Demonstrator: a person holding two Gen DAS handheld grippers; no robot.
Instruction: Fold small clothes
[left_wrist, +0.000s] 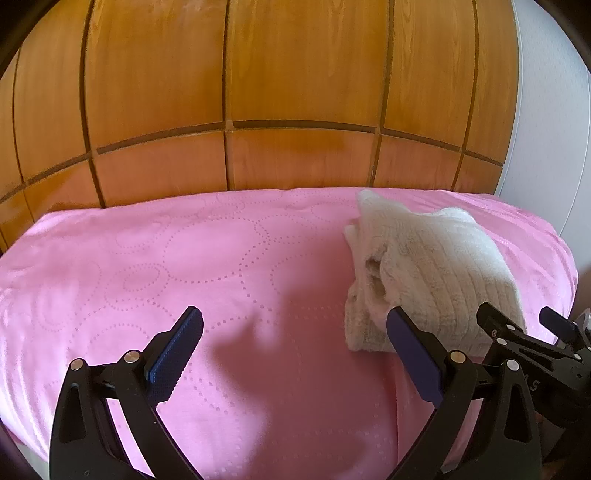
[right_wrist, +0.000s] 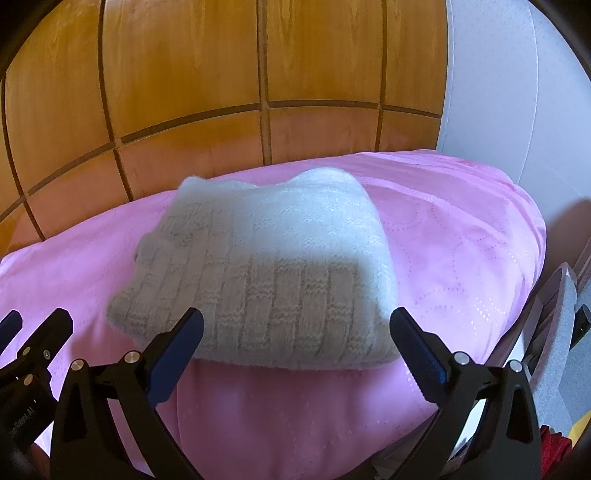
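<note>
The left gripper (left_wrist: 293, 325) has its two blue-padded fingers (left_wrist: 177, 350) spread wide with nothing between them, hovering over the bare pink bedspread (left_wrist: 184, 258); its right finger tip sits just in front of the near left corner of a folded cream knitted sweater (left_wrist: 428, 273), though whether it touches the knit cannot be told. The right gripper (right_wrist: 295, 325) is likewise spread wide and holds nothing, its fingers (right_wrist: 417, 347) set on either side of the near edge of the sweater (right_wrist: 266, 266), which fills the gap between them from this view. Each gripper shows up in the other's camera: the right one appears at the lower right edge of the left wrist view, close beside the sweater, and the left one appears at the lower left edge of the right wrist view, so the two tools sit side by side near the front of the bed. The sweater lies folded into a thick, roughly rectangular bundle on the right part of the bedspread, with loose layered edges showing on its left side and a ribbed pattern across the top; shadow covers its near half. Behind the bed stands a wall of orange-brown wooden panels (left_wrist: 258, 92) divided by dark grooves, and a pale wall (right_wrist: 498, 92) rises to the right.
</note>
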